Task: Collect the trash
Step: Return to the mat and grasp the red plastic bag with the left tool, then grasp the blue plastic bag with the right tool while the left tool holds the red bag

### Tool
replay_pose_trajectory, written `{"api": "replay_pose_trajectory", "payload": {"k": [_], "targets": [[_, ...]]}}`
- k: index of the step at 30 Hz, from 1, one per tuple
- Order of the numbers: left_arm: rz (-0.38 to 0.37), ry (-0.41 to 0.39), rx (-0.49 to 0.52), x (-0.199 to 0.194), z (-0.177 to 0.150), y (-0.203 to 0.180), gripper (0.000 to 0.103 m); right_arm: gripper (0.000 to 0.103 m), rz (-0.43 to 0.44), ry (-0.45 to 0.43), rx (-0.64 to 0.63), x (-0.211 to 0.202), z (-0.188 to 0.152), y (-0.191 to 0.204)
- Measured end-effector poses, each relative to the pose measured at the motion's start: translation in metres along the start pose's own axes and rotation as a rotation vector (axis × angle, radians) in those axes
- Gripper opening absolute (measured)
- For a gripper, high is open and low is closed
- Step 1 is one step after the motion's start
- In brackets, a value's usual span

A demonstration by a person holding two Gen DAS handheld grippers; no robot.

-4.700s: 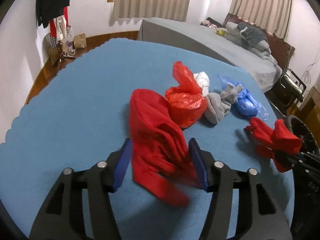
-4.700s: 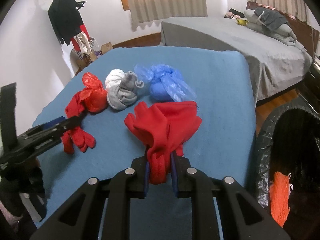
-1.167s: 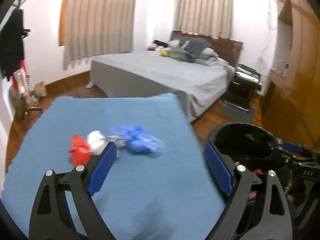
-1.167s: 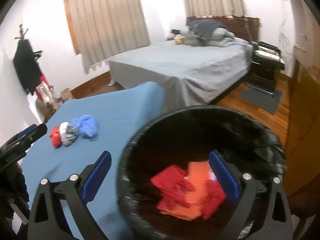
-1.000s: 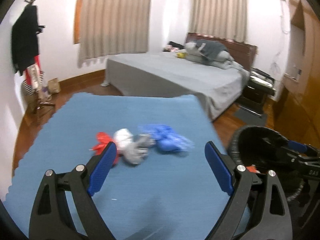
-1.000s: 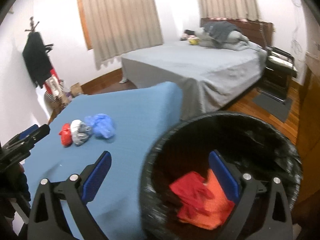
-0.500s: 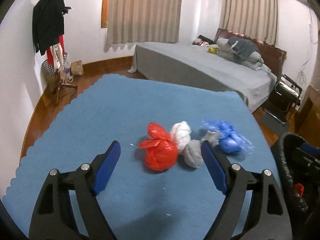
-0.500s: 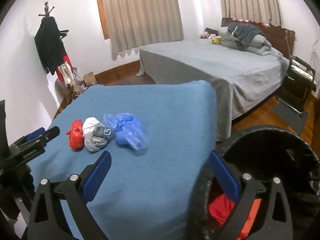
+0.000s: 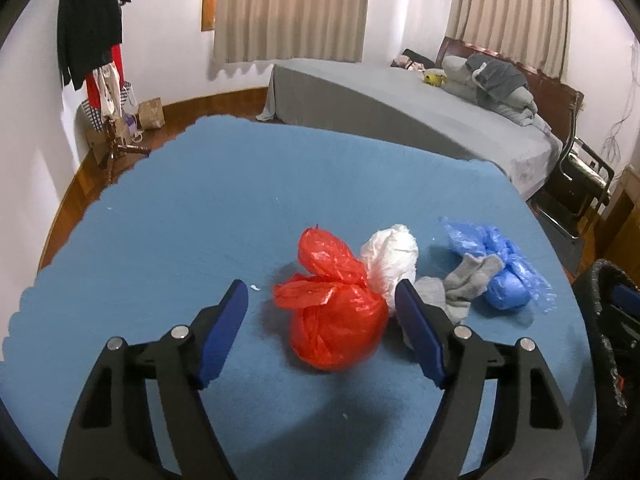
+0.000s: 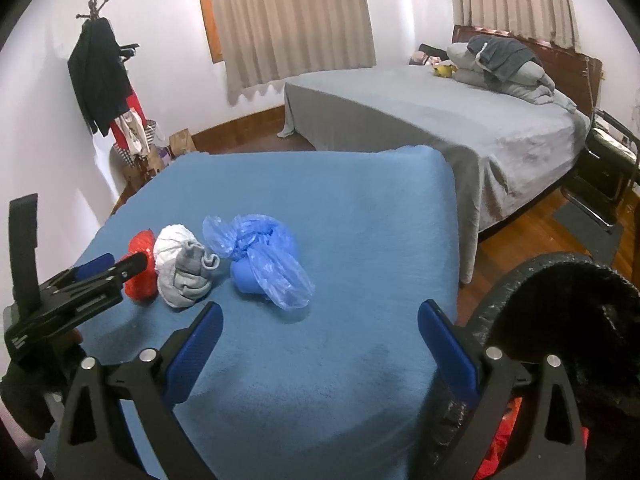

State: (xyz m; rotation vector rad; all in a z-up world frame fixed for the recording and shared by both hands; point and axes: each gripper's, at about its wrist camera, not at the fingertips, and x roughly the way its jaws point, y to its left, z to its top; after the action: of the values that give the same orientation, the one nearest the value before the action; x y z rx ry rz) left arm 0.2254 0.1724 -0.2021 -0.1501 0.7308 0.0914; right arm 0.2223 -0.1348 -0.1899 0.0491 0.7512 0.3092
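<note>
- My left gripper (image 9: 322, 304), lower centre of the left wrist view: empty, jaws apart and closing, with the red bag (image 9: 334, 326) between them and neither pad pressing on it yet.
- My right gripper (image 10: 320, 334), lower centre of the right wrist view: jaws wide apart and empty, over bare blue cloth (image 10: 340, 208), aimed toward the blue bag (image 10: 264, 264) but well short of it.
- Trash left, centre of the left view, in a touching row on the cloth: the red bag, a white bundle (image 9: 392, 256) behind it, a grey sock (image 9: 460, 286), then the blue bag at the right end.
- Bin (image 10: 560, 304), lower right of the right view, black-lined, beside the table edge. Red and orange pieces (image 10: 500, 448) show low inside it, so I judge part of the collecting done.
- Judged progress: about midway; four items remain on the table, none gripped. The red bag looks soft and crinkly, so I expect it to squash when clamped.
</note>
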Motion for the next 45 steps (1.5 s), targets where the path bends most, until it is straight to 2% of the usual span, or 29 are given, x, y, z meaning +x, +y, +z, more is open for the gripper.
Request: {"api": "replay_pose_trajectory", "payload": {"k": [4, 6, 9, 19, 25, 29, 39, 42, 45], "targets": [[-0.02, 0.043, -0.008, 0.014, -0.001, 0.003, 0.064, 0.096, 0.001, 0.012, -0.004, 0.005, -0.001, 0.0], [-0.046, 0.062, -0.014, 0.018, 0.0, 0.005, 0.049, 0.096, 0.002, 0.015, -0.005, 0.007, -0.002, 0.002], [-0.065, 0.054, -0.021, 0.018, -0.002, 0.006, 0.046, 0.096, 0.005, 0.018, -0.005, 0.01, -0.002, 0.005], [-0.032, -0.011, -0.046, -0.011, -0.004, 0.011, 0.045, 0.096, 0.018, 0.007, -0.015, 0.012, 0.002, 0.014], [0.002, -0.034, -0.03, -0.022, -0.002, 0.015, 0.045, 0.096, 0.015, 0.003, -0.015, 0.029, 0.01, 0.017], [0.013, -0.038, -0.026, -0.019, 0.001, 0.015, 0.045, 0.089, 0.004, 0.02, -0.015, 0.047, 0.017, 0.017], [0.013, -0.045, -0.03, -0.014, 0.003, 0.015, 0.045, 0.08, 0.05, 0.093, -0.023, 0.081, 0.02, 0.029], [0.01, -0.047, -0.028, -0.013, 0.002, 0.014, 0.045, 0.073, 0.076, 0.121, -0.036, 0.087, 0.018, 0.034], [0.007, -0.048, -0.027, -0.014, 0.0, 0.011, 0.045, 0.061, 0.093, 0.14, -0.051, 0.089, 0.015, 0.038]]}}
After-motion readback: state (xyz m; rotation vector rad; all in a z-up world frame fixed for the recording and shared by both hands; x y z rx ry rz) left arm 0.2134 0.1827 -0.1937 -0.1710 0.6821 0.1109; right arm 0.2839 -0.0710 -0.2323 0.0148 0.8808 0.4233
